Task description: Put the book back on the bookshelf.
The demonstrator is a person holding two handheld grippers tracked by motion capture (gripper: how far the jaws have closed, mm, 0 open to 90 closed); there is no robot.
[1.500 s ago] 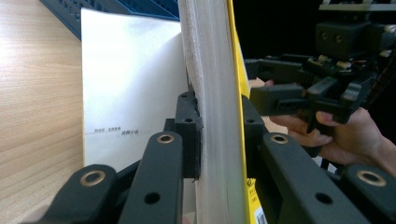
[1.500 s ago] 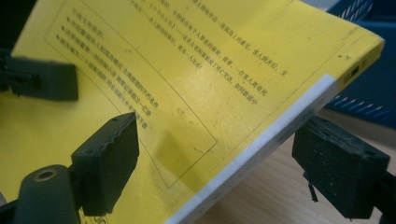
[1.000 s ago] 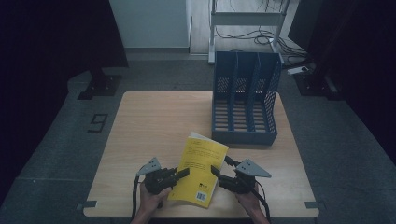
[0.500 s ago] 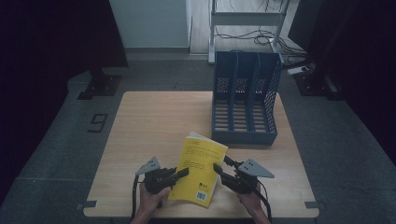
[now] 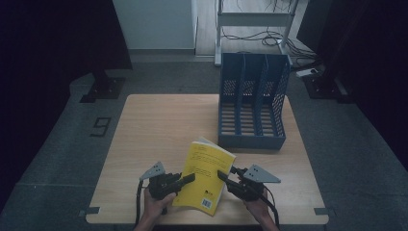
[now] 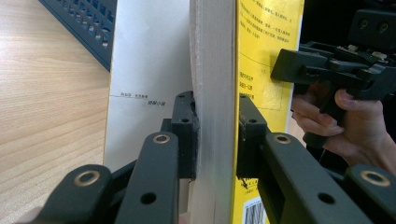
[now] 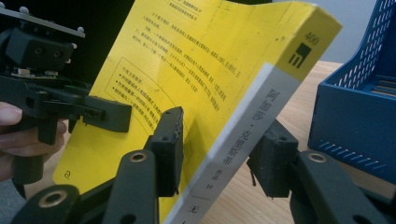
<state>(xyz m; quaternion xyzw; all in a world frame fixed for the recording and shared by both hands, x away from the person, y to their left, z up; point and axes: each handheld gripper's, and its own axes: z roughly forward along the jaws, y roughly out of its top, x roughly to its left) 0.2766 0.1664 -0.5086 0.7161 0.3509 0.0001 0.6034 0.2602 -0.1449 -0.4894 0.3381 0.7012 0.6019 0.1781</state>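
Note:
A thick yellow book point(image 5: 204, 175) is held tilted above the table's near edge. My left gripper point(image 5: 187, 179) is shut on its page edge; in the left gripper view both pads press the book point(image 6: 215, 116) from either side. My right gripper point(image 5: 225, 176) stands open at the book's right side. In the right gripper view its jaws straddle the white-and-yellow spine point(image 7: 247, 135), with the left pad close to the front cover and a small gap showing.
A blue three-slot file rack point(image 5: 252, 103) stands at the back right of the wooden table point(image 5: 159, 130), close behind the book. A metal shelf frame and cables sit on the floor beyond the table.
My right gripper has moved slightly left, bringing its jaws around the book's spine. The left gripper and the book have hardly moved.

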